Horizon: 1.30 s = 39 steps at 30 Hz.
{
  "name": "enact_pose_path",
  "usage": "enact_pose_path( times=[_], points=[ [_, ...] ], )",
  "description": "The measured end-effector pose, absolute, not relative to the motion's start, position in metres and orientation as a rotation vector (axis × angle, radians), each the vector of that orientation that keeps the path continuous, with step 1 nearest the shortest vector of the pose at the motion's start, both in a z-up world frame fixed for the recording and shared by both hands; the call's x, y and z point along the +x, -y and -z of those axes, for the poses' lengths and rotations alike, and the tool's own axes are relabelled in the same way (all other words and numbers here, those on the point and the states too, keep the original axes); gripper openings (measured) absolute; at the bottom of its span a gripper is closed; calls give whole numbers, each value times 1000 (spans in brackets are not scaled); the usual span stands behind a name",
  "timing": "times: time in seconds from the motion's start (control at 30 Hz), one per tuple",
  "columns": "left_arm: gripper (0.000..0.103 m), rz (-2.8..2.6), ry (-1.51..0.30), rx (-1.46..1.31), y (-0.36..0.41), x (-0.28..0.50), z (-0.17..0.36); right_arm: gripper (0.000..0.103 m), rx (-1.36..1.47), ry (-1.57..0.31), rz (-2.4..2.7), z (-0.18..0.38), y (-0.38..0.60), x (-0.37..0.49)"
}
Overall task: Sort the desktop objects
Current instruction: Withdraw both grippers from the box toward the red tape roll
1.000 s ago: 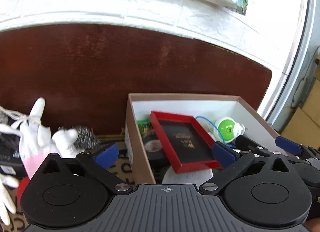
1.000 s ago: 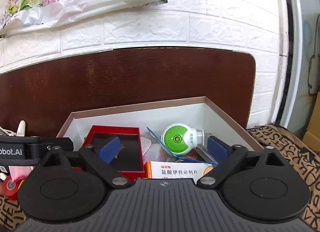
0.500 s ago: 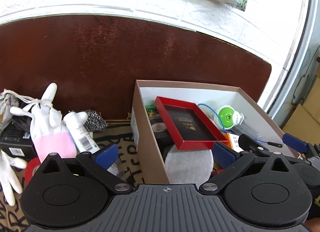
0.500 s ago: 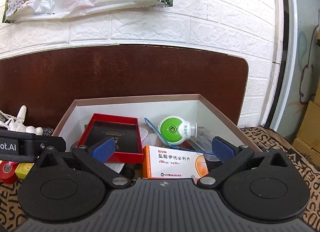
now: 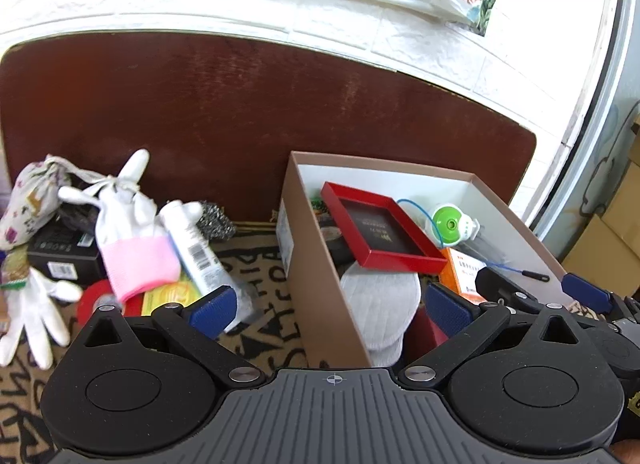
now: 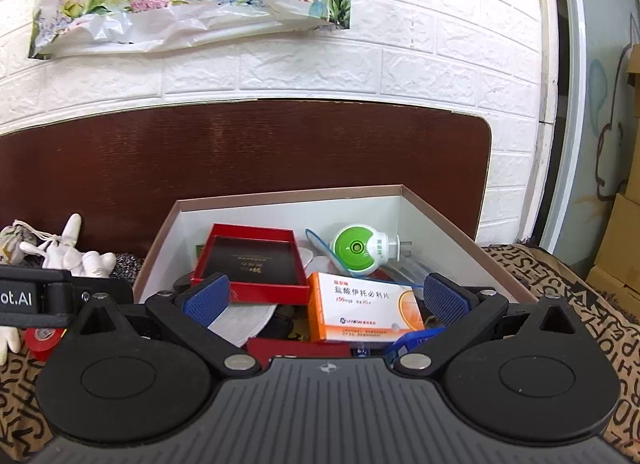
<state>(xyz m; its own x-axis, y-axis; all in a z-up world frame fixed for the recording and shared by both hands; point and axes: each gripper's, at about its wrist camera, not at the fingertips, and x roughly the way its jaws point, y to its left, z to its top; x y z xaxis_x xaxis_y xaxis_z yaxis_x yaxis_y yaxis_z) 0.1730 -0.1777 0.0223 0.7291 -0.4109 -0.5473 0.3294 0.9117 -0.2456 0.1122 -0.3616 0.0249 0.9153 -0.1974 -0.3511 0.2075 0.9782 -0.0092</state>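
A brown cardboard box (image 5: 304, 264) (image 6: 472, 244) stands on the patterned cloth. It holds a red tray (image 5: 380, 228) (image 6: 252, 264), a green-and-white plug-in device (image 5: 452, 224) (image 6: 360, 248), an orange medicine box (image 6: 364, 304) and a white round pad (image 5: 380, 304). Left of the box lie a white-and-pink glove (image 5: 128, 232), a white tube (image 5: 196, 248), a steel scourer (image 5: 216, 220), a red tape roll (image 5: 96, 304) and a black box (image 5: 60, 260). My left gripper (image 5: 328, 308) is open and empty over the box's left wall. My right gripper (image 6: 324, 296) is open and empty over the box.
A dark brown board (image 5: 240, 112) backs the table against a white brick wall (image 6: 440, 64). A floral cloth pouch (image 5: 32, 196) and a white glove (image 5: 36, 320) lie far left. Cardboard cartons (image 6: 620, 248) stand at the right.
Both grippers have drawn back and risen from the box, so more of the box's contents and the objects at the left show. Both stay open and empty.
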Motion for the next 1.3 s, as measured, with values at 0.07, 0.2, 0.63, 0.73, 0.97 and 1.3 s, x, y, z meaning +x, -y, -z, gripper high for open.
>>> enact_pose_path(
  times=[0.07,0.2,0.63,0.73,0.97,1.3],
  points=[
    [103,406,-636,-137,174,167,-23,103,38,-358,207,-26,359,107],
    [103,401,-637,-128,169,154,-24,103,65,-362,214,-27,355,95],
    [103,353,-649,-148,129,121,-16,103,91,-417,203,-21,319,73],
    [103,318,-661,-156,114,118,-13,103,67,-432,201,-18,301,73],
    [103,227,-673,-163,77,113,-8,103,27,-437,158,-13,266,72],
    [103,130,-694,-185,36,114,2,102,-4,-437,55,-7,236,73]
  ],
)
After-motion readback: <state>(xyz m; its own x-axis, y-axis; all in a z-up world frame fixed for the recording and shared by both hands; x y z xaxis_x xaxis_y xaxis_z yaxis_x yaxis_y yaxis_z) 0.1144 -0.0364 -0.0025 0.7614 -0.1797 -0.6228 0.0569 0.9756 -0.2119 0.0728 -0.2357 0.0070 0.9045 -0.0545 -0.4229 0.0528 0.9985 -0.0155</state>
